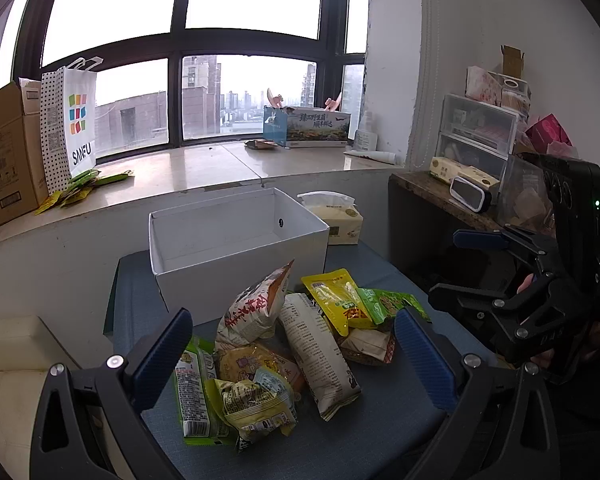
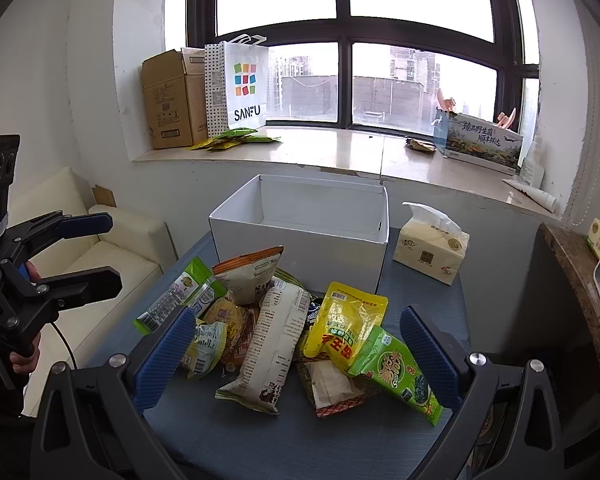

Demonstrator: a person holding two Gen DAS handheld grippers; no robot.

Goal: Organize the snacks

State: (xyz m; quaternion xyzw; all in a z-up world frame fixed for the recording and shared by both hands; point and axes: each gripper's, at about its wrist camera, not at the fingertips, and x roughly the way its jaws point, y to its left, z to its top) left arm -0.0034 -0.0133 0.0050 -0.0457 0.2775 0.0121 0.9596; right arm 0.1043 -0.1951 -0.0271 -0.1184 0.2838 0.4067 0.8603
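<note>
A pile of snack packets (image 1: 284,344) lies on the blue table (image 1: 364,432) in front of an open white box (image 1: 236,240), which looks empty. The pile holds a yellow pouch (image 2: 346,328), a green pouch (image 2: 396,372), a long white packet (image 2: 276,344) and several others. My left gripper (image 1: 296,356) is open, hovering over the pile's near side. My right gripper (image 2: 300,356) is open above the pile too; it also shows in the left wrist view (image 1: 460,268) at the right. The left gripper shows in the right wrist view (image 2: 96,248) at the left.
A tissue pack (image 2: 432,252) stands right of the box. The windowsill (image 2: 340,152) holds a cardboard box (image 2: 172,100), a SANFU bag (image 2: 244,88), loose packets (image 2: 232,140) and a printed carton (image 2: 480,140). A white sofa (image 2: 100,260) is left; a cluttered shelf (image 1: 480,148) is right.
</note>
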